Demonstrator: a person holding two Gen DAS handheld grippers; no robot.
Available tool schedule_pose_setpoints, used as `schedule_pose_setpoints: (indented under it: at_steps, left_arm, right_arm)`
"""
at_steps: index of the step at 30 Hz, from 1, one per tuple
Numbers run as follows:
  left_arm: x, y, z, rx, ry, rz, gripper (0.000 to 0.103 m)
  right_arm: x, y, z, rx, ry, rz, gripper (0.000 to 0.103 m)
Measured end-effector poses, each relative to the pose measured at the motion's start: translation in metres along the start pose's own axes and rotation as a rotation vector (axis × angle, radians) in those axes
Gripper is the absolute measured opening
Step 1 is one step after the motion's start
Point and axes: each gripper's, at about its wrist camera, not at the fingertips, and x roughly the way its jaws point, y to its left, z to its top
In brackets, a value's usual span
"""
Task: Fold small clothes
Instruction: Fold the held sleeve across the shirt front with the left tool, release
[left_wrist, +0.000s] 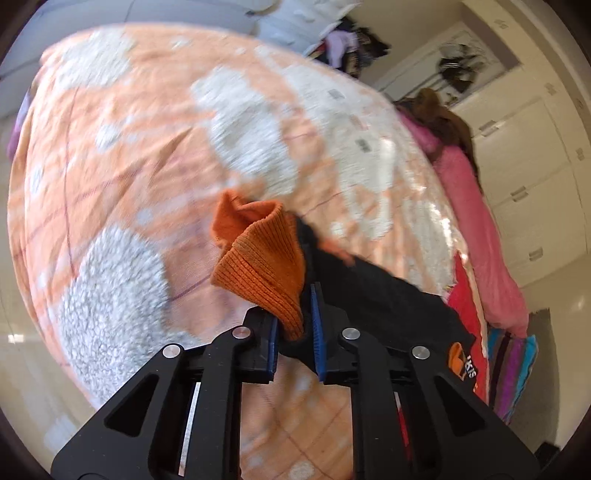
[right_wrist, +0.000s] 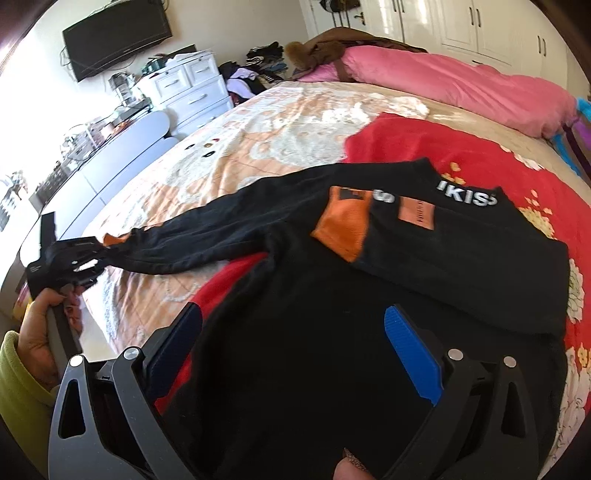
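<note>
1. The black sweater (right_wrist: 369, 295) is spread on the bed (right_wrist: 258, 140), its sleeve (right_wrist: 192, 243) stretched out toward nine o'clock in the right wrist view.
2. The orange cuff (left_wrist: 266, 266) is pinched in the closed left tool (left_wrist: 295, 343).
3. The right tool (right_wrist: 295, 350) is held open over the sweater body, nothing gripped.
4. The step in hand is judged to be the sleeve fold: the cuff must next be carried across toward three o'clock and laid on the body.
</note>
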Motion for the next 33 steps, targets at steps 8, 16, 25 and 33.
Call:
schedule_pose_setpoints:
  at_steps: [8,16,25,33]
  left_arm:
    - [-0.029,-0.08,-0.006,0.203,-0.057,-0.096,0.008]
    - [-0.025,-0.19,-0.046,0.406,-0.019,-0.189,0.008]
    - [0.016,-0.297,-0.126,0.586,0.098,-0.263,0.008]
    - [0.069,-0.35,-0.206,0.706,0.224,-0.269,0.004]
  right_arm:
    - [-0.025,-0.07,-0.01,0.003,-0.013,-0.096,0.099]
    - [-0.042,-0.176,-0.026,0.203,-0.056,-0.201,0.099]
    - [-0.064,-0.25,-0.03,0.412,-0.111,-0.21,0.099]
    - [-0.093,-0.287,-0.034,0.555,-0.181,-0.202,0.099]
